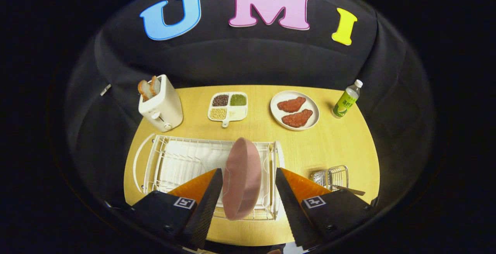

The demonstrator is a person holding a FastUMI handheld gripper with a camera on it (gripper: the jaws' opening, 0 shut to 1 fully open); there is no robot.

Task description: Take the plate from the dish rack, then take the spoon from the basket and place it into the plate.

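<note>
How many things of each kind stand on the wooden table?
Plates: 2, pink plate upright in the rack, between the open jaws; white plate of meat
Wire holders: 2, white dish rack; spoon basket
White toaster: 1
Divided tray: 1
Green bottle: 1
Total: 7

You've got no readable text here: the bottle [345,101] label is too small to make out, and the square markers on the gripper [248,192] carry only coded patterns, no words.
</note>
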